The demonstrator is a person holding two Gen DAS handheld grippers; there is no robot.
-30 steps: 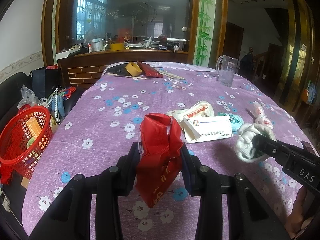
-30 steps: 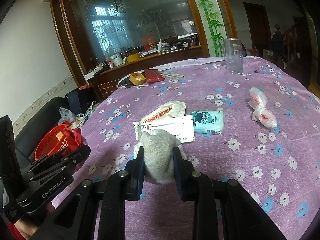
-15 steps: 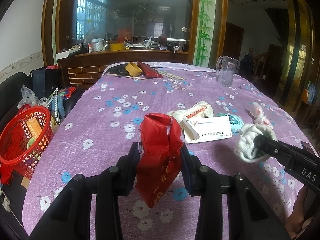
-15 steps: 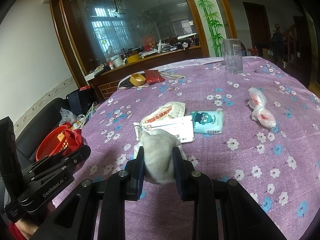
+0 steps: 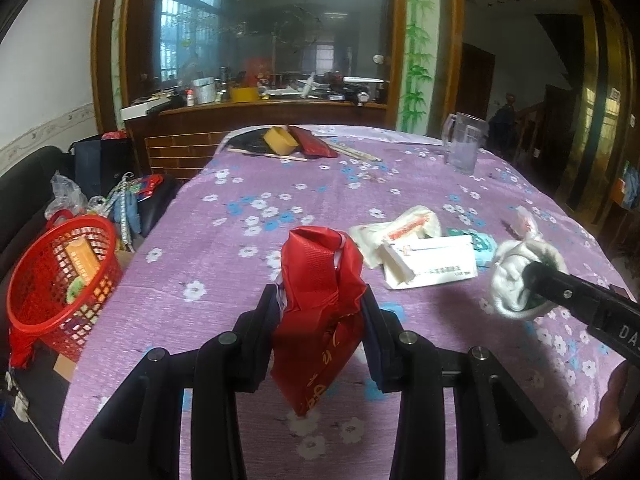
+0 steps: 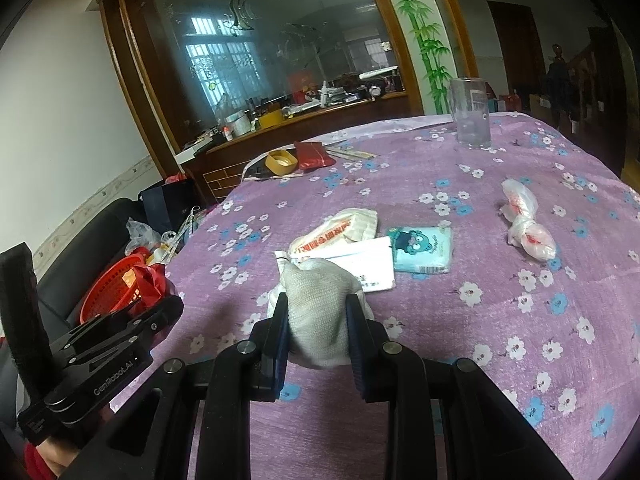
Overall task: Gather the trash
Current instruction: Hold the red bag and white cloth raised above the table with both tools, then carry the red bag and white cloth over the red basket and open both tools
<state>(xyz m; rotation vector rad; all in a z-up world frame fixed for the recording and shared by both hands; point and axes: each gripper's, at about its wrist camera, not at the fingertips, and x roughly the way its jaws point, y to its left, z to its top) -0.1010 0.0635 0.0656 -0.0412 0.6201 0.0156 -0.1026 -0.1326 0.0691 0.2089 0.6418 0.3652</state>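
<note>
On the purple floral table (image 5: 248, 184), most of the trash sits in one cluster mid-cloth: white packet (image 6: 340, 228), flat white box (image 6: 360, 260), teal tissue pack (image 6: 424, 250), touching or overlapping. A knotted plastic bag (image 6: 526, 226) lies apart, to their right. The glass pitcher (image 6: 472, 114) and the tape roll (image 6: 282, 162) at the far edge are probably not trash.

Off the table's left edge, lower down: red basket (image 5: 60, 276), already with some items in it. Likely the drop point, which would explain why both loads are held up rather than set down.

Left gripper (image 5: 320, 316): jaws partly closed, clamped on a red bag (image 5: 320, 304); the bag hangs slack below the pads, clear of the cloth.

Right gripper (image 6: 316, 320): jaws pinched in tight on a grey-white glove (image 6: 316, 300), bunched between the pads, just in front of the box.

Both full. My read: carry to the basket comes next. The red bag is closer to it.
</note>
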